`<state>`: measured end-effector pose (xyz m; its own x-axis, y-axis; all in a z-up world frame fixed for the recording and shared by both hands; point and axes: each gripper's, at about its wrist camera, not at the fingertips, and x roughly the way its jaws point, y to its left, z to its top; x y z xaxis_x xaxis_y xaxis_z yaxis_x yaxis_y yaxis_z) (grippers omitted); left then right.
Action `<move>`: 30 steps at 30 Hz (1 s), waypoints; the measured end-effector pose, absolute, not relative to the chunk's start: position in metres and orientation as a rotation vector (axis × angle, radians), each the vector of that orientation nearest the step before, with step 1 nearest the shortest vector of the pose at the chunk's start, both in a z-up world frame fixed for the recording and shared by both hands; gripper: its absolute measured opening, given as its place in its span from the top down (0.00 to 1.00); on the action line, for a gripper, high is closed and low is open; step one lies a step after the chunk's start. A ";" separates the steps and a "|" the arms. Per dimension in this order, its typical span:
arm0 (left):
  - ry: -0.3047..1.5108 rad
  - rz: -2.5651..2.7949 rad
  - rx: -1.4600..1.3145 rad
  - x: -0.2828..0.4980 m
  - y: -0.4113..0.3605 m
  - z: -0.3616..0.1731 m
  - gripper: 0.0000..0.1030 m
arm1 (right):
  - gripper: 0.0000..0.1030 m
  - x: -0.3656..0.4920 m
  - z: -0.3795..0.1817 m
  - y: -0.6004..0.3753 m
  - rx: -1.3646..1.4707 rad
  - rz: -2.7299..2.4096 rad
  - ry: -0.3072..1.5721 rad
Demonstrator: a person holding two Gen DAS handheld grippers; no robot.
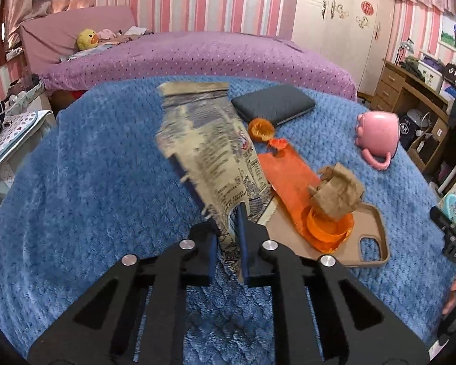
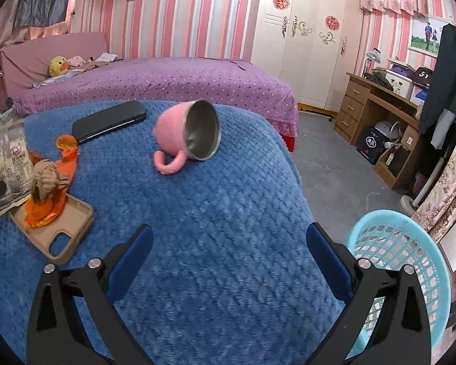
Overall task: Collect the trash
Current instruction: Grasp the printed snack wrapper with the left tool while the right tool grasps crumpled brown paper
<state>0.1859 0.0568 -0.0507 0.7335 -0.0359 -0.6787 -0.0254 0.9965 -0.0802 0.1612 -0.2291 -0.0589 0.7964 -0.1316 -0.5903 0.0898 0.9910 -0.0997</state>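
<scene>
My left gripper [image 1: 228, 228] is shut on the lower end of a tan printed snack bag [image 1: 209, 149], which stands lifted above the blue blanket [image 1: 85, 182]; the bag also shows at the left edge of the right wrist view [image 2: 6, 158]. An orange wrapper [image 1: 291, 179] and a crumpled brown paper wad [image 1: 339, 193] lie partly on a tan phone case [image 1: 371, 237]. A small orange peel piece [image 1: 260, 128] lies by them. My right gripper [image 2: 228, 249] is open and empty above the blanket. A light blue basket [image 2: 401, 261] stands at the right, beside the blanket's edge.
A pink mug [image 2: 187, 135] lies on its side on the blanket. A black phone [image 2: 109, 120] lies at the far side. A purple bed [image 2: 155, 82] is behind, a wooden desk [image 2: 377, 103] and grey floor [image 2: 334, 164] to the right.
</scene>
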 end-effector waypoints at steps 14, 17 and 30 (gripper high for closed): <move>0.670 0.049 -0.044 0.164 0.107 -0.011 0.95 | 0.04 0.166 -0.042 -0.162 -0.072 0.010 0.604; 0.664 0.080 -0.057 0.161 0.127 -0.008 0.95 | 0.04 0.169 -0.041 -0.151 -0.073 0.038 0.609; 0.712 0.179 -0.103 0.174 0.170 -0.026 0.95 | 0.05 0.184 -0.056 -0.096 -0.146 0.133 0.642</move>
